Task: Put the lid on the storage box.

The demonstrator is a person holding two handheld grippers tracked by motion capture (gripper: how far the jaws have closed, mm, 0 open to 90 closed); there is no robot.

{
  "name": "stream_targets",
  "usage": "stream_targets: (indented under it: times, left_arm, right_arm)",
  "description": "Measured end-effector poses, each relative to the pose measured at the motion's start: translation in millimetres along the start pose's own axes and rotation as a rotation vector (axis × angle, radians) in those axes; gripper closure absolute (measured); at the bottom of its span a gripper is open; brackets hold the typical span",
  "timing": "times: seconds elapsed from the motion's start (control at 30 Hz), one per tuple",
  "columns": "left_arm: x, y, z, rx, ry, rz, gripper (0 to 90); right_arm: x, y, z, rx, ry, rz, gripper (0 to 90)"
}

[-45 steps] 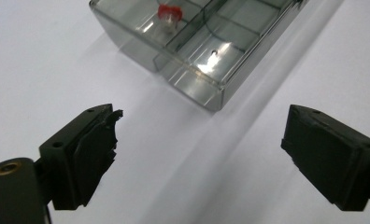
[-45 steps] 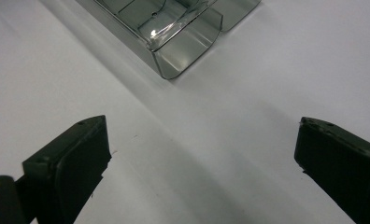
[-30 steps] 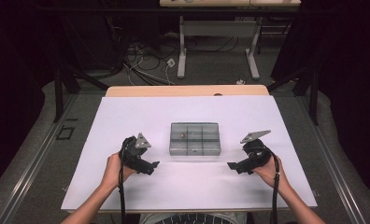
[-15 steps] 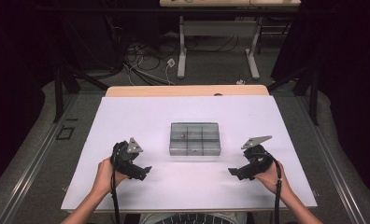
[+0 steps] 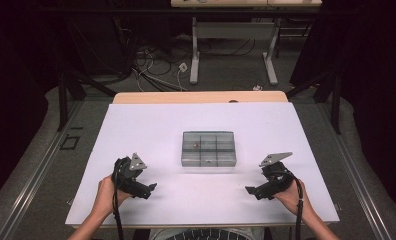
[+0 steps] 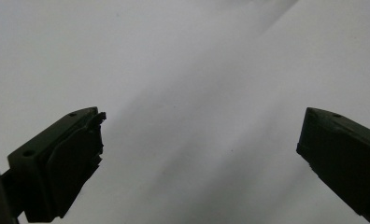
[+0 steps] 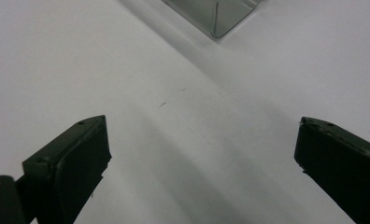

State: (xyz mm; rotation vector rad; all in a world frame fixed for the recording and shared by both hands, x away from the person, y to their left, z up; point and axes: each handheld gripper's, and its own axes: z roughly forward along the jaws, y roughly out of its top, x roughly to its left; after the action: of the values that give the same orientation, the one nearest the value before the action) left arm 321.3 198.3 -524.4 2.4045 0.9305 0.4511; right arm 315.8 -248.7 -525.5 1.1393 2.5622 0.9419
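1. Resting low over the white table (image 5: 296, 125), the left gripper (image 5: 147, 189) is held in the person's left hand (image 5: 106, 192), near the front edge, its jaws aimed toward the middle of the table.
2. Its jaws stand wide apart in the left gripper view, released, with nothing between them but bare white surface (image 6: 192, 116).
3. The right gripper (image 5: 252, 190) sits in the right hand (image 5: 292, 197) on the opposite side, its jaws pointing inward toward the left gripper.
4. Its jaws are likewise spread wide and hold nothing; bare table lies in the gap between them.
5. A clear compartment box (image 5: 208, 148) lies flat on the table, ahead of both grippers and between them, well apart from either pair of jaws.
6. One corner of that box (image 7: 216, 16) shows beyond the right gripper's jaws, far past the tips and slightly toward the right-hand jaw.
7. A small brownish item (image 5: 195, 145) sits in a rear left compartment; another speck (image 5: 208, 161), possibly a second piece, lies by the front wall, too small to identify.
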Motion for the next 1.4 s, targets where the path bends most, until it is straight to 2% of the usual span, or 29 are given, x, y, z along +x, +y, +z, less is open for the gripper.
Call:
stream_targets:
  times: [0.07, 0.13, 0.2, 0.23, 0.33, 0.37, 0.43, 0.47, 0.6, 1.4]
  left_arm:
    - [-0.3, -2.5, 0.1, 0.002, -0.002, 0.0, 0.0]
    - [-0.9, -4.9, 0.3, 0.001, 0.001, -0.001, 0.0]
    - [-2.2, -7.3, 0.6, -0.001, -0.001, -0.009, 0.0]
    - [-2.7, -8.3, 0.6, 0.004, -0.004, -0.01, 0.0]
    - [-4.3, -11.2, 1.5, -0.002, 0.001, -0.012, 0.0]
    - [-4.4, -11.8, 1.3, 0.001, -0.001, -0.008, 0.0]
    - [-5.8, -13.6, 2.0, 0.0, -0.003, -0.01, 0.0]
    - [-6.7, -14.5, 2.3, 0.002, -0.004, -0.011, 0.0]
    - [-9.3, -17.7, 4.6, 0.0, -0.004, -0.013, 0.0]
    - [-16.0, -27.8, 9.1, -0.012, -0.003, -0.007, 0.0]
  right_arm:
    - [0.0, -2.5, 0.5, 0.0, -0.007, -0.008, 3.0]
    - [1.0, -4.9, 1.5, -0.005, 0.002, 0.004, 3.0]
    - [0.4, -6.7, 0.4, 0.013, -0.003, -0.006, 3.0]
    - [1.3, -8.1, 2.0, -0.005, 0.001, 0.005, 3.0]
    - [1.1, -11.2, 1.6, -0.003, -0.01, 0.003, 3.0]
    - [0.8, -11.7, 0.9, 0.011, -0.001, 0.003, 3.0]
    - [1.3, -13.7, 1.7, -0.007, -0.007, 0.007, 3.1]
    - [1.3, -14.6, 1.8, -0.006, 0.004, 0.011, 3.1]
    - [1.5, -18.0, 3.1, -0.006, -0.002, 0.018, 3.1]
    - [1.2, -25.8, 5.4, -0.012, -0.006, 0.021, 3.2]
